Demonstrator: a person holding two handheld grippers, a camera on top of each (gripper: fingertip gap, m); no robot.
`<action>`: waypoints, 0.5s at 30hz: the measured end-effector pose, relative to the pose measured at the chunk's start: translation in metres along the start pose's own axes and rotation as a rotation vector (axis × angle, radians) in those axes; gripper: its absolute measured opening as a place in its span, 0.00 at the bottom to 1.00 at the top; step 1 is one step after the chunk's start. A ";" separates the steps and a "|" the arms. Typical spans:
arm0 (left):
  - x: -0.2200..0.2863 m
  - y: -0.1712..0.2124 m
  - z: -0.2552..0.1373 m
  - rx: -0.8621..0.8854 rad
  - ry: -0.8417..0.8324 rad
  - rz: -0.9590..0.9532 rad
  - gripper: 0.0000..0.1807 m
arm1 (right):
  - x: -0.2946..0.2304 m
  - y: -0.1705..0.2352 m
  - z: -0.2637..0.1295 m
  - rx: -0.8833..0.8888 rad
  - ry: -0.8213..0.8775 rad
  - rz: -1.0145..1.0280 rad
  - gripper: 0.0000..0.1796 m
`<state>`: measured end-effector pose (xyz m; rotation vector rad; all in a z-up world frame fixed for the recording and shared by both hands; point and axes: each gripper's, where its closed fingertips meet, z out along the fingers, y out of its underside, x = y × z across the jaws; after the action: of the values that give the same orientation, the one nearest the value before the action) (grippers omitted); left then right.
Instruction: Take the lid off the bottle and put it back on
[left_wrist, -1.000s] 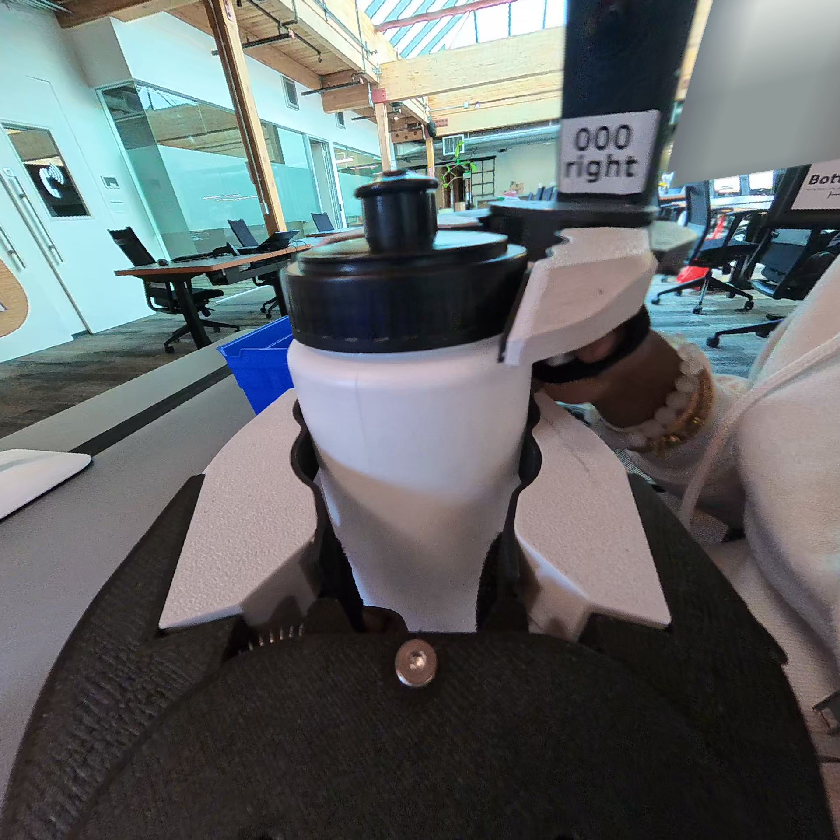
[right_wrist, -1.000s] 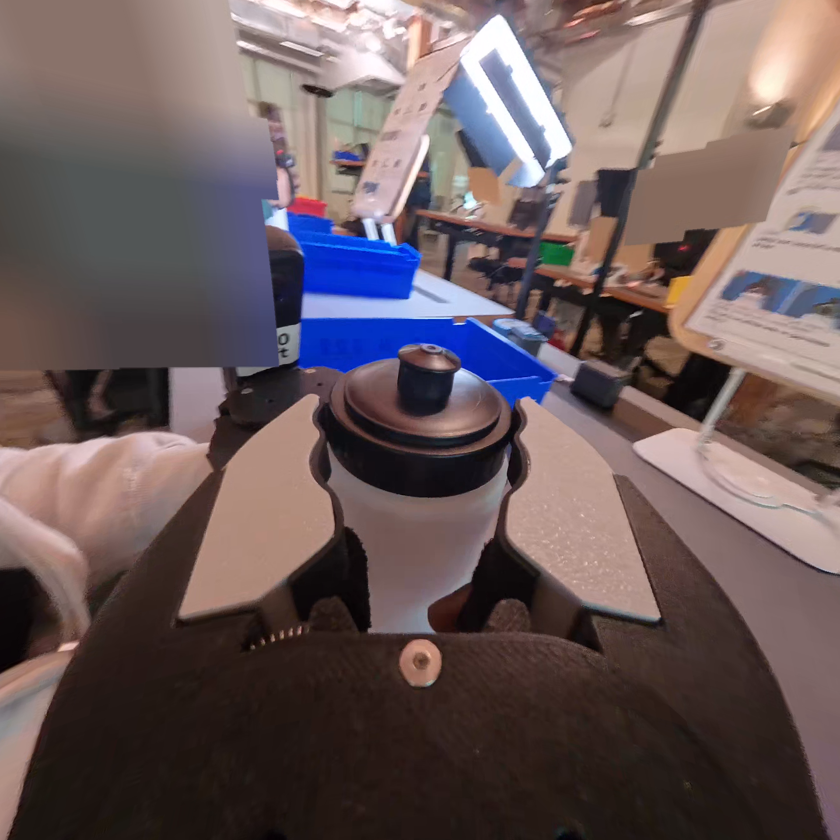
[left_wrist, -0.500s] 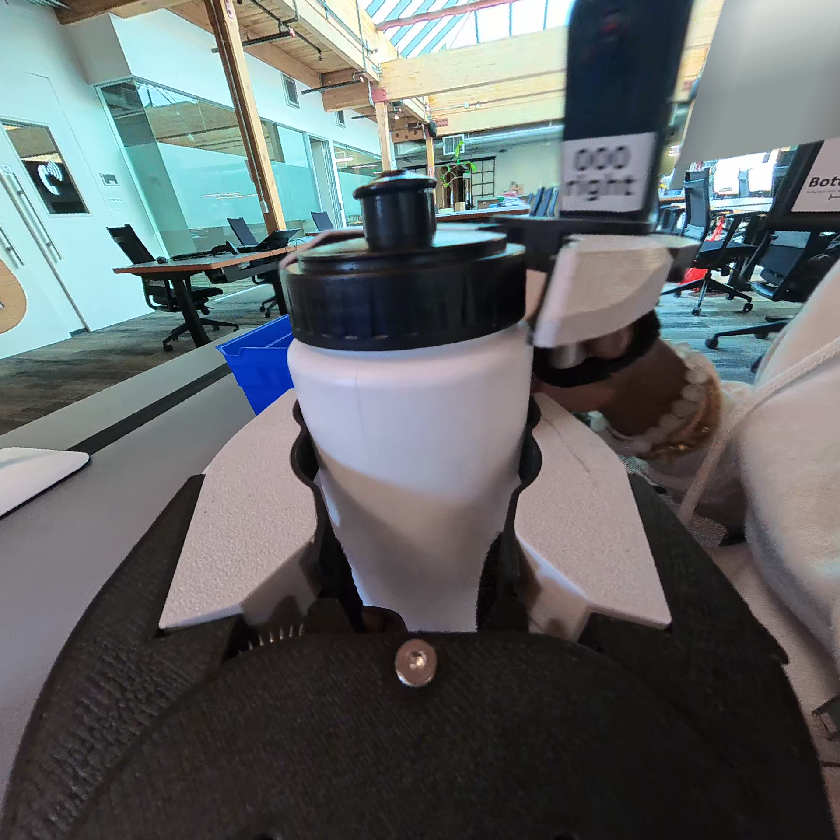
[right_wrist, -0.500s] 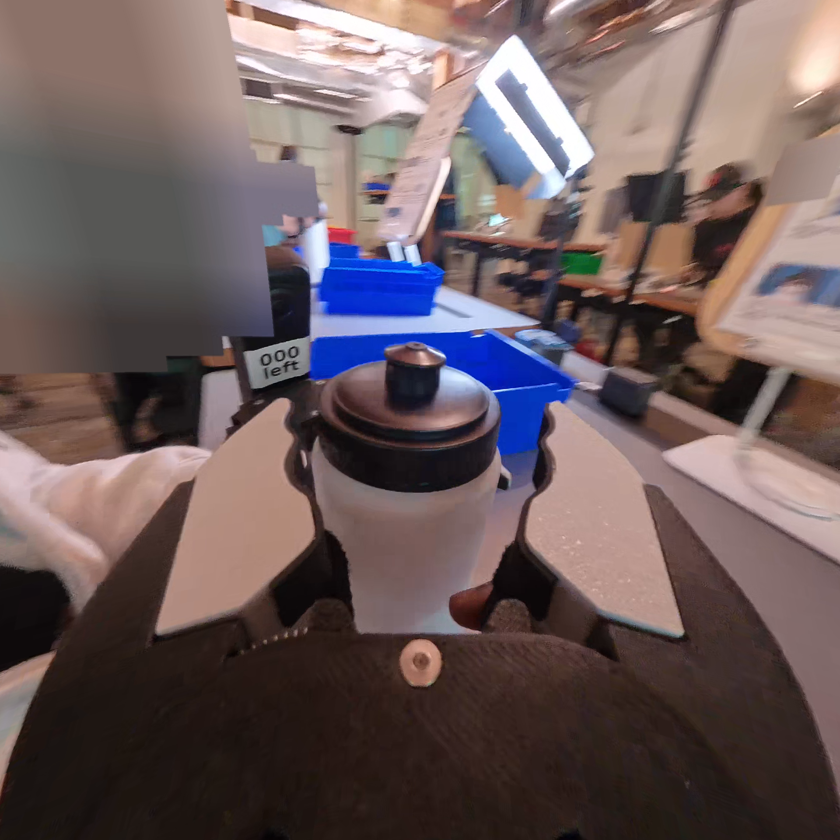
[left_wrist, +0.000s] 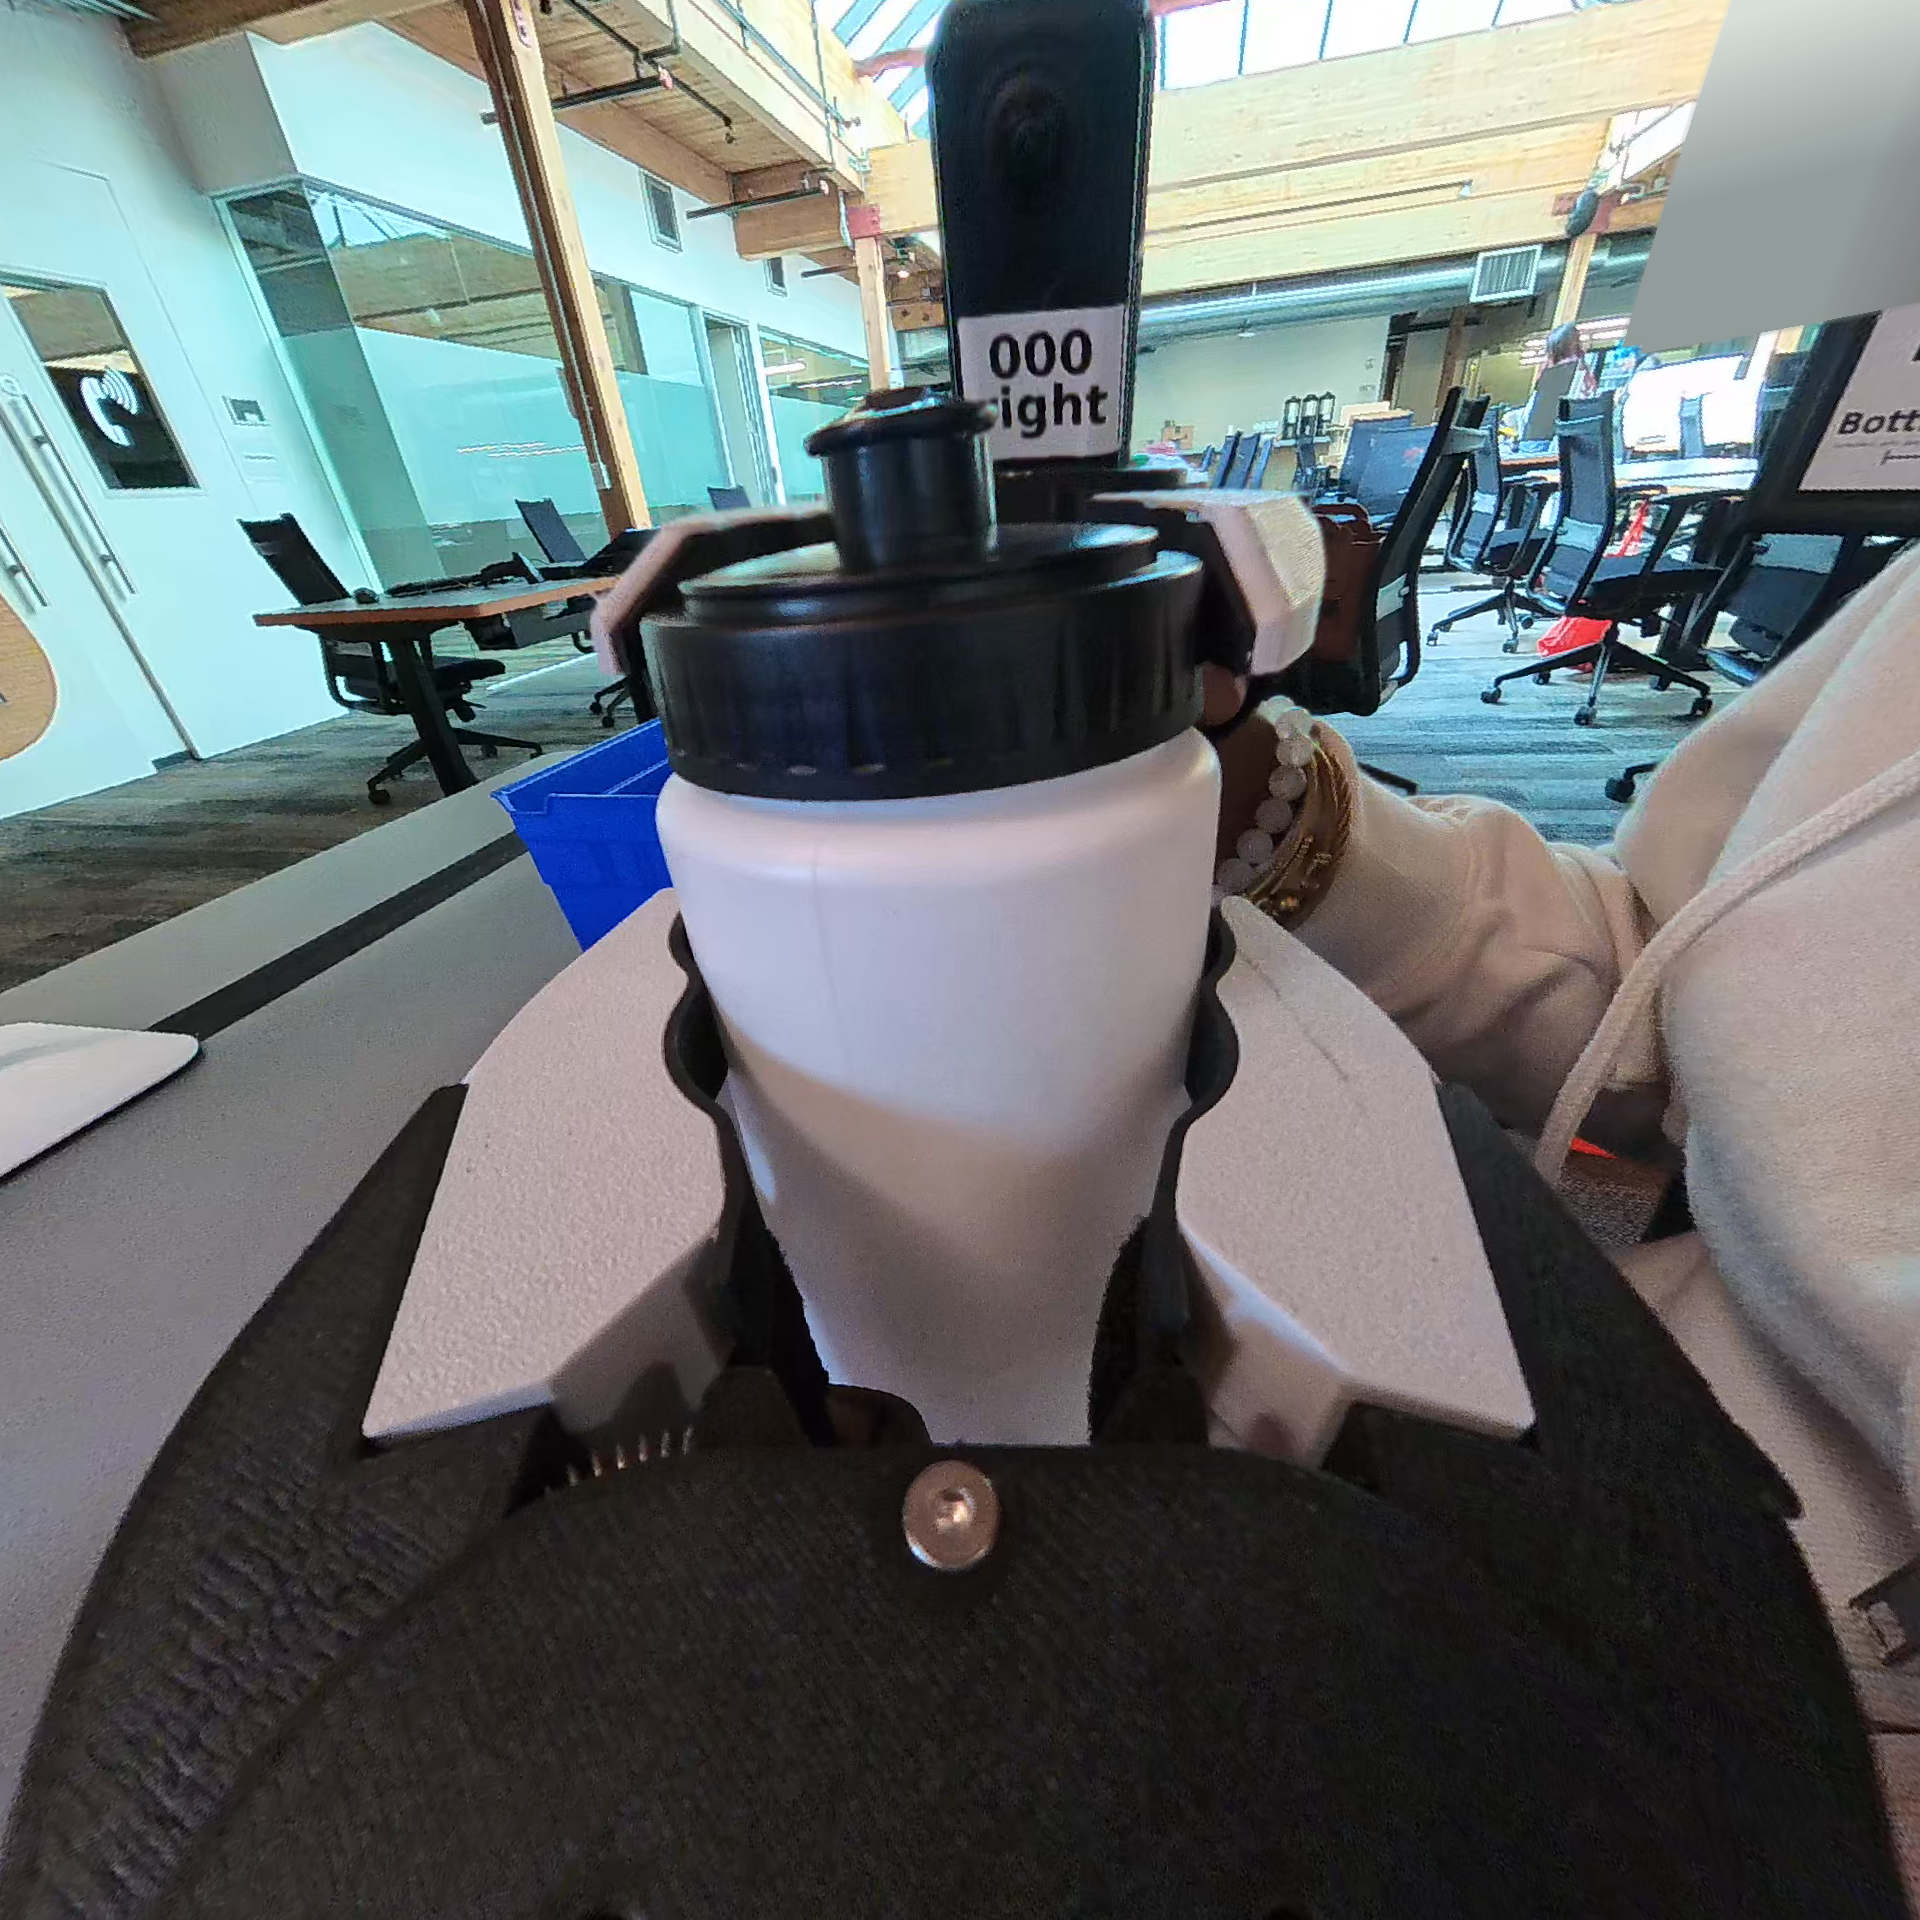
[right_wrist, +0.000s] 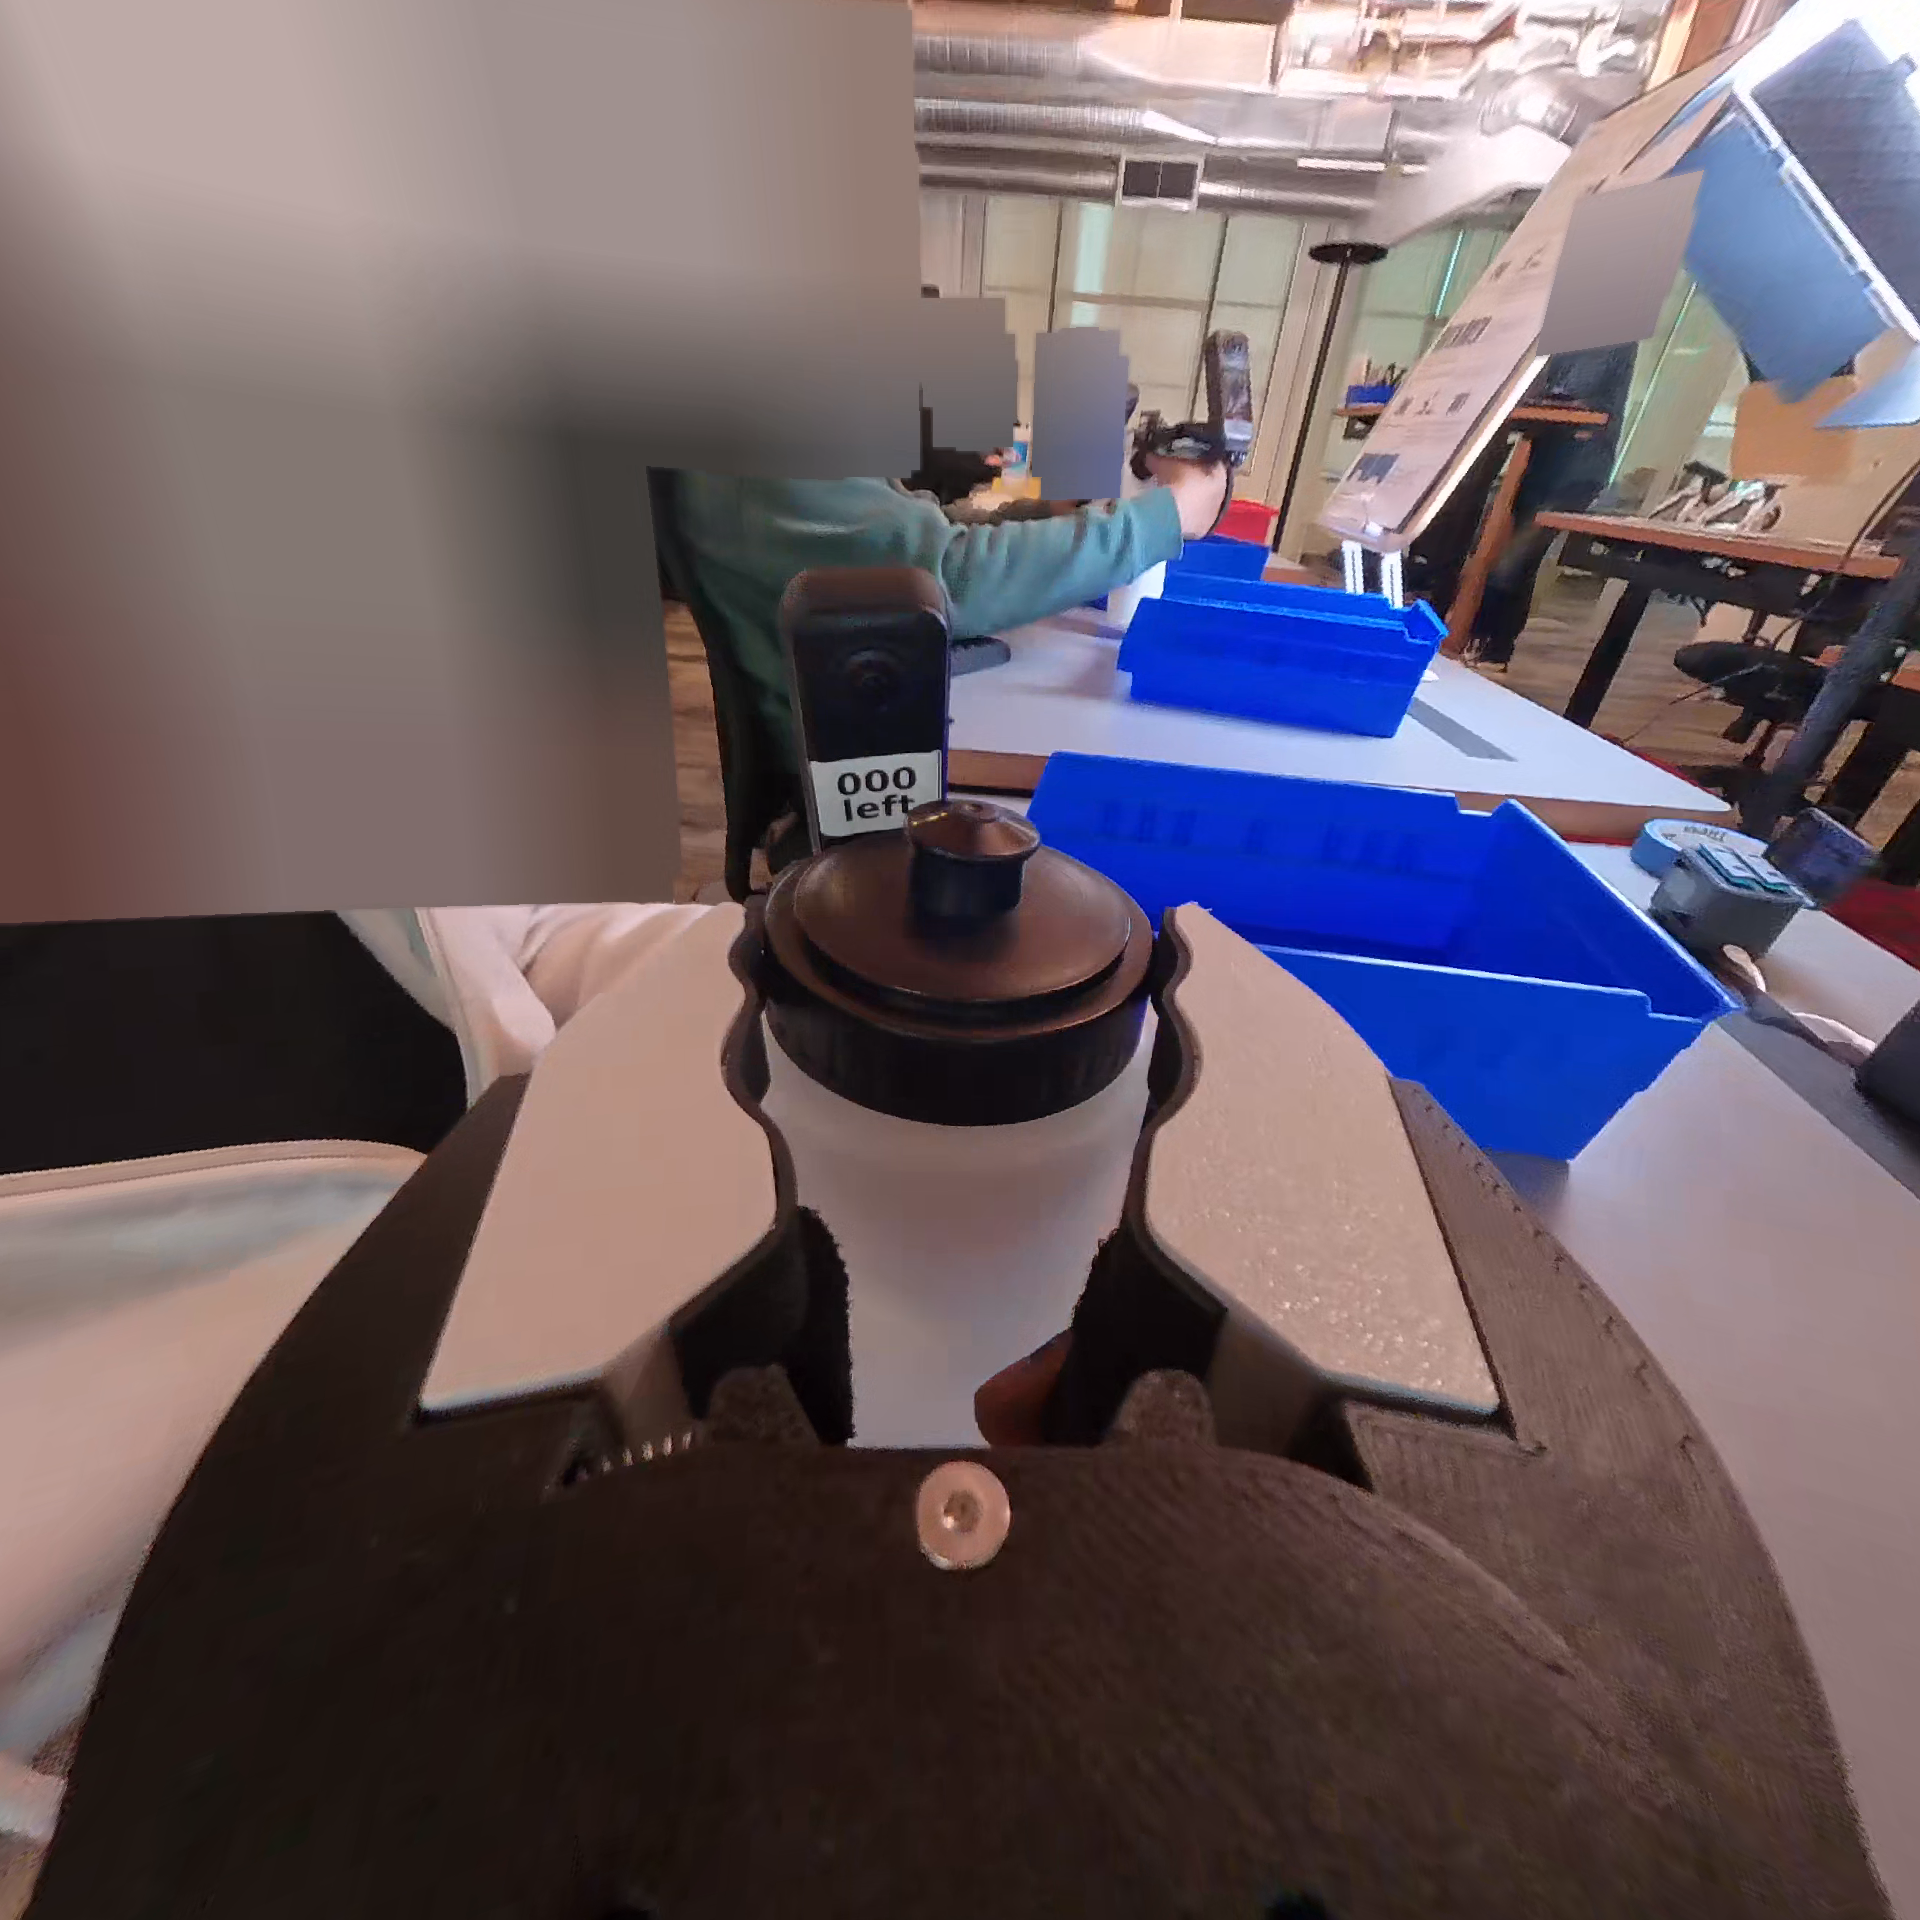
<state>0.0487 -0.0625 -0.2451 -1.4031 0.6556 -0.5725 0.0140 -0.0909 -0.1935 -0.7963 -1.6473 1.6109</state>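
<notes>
Left gripper (left_wrist: 948, 1049) clamps the white bottle (left_wrist: 940, 997) by its body, below the lid; bottle upright. Right gripper (right_wrist: 956, 997) grips the black screw lid (right_wrist: 951, 997), fingers pressed on both sides of its rim. Lid seated on the bottle, spout (right_wrist: 968, 862) upward. Beyond the bottle, a blue bin (right_wrist: 1403, 966) rests on the grey table (right_wrist: 1704, 1299).
</notes>
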 end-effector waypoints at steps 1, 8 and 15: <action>0.000 0.000 0.000 0.000 0.002 0.000 0.49 | 0.000 0.000 0.000 0.013 0.008 0.009 0.40; -0.001 0.000 0.000 0.002 -0.005 -0.001 0.49 | 0.012 0.006 -0.006 0.001 0.501 0.014 0.47; 0.002 0.000 0.000 0.003 0.014 0.006 0.49 | 0.002 0.007 -0.003 -0.036 0.298 0.046 0.39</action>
<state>0.0503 -0.0644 -0.2451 -1.3949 0.6702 -0.5790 0.0151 -0.0876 -0.2000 -1.0443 -1.4567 1.4175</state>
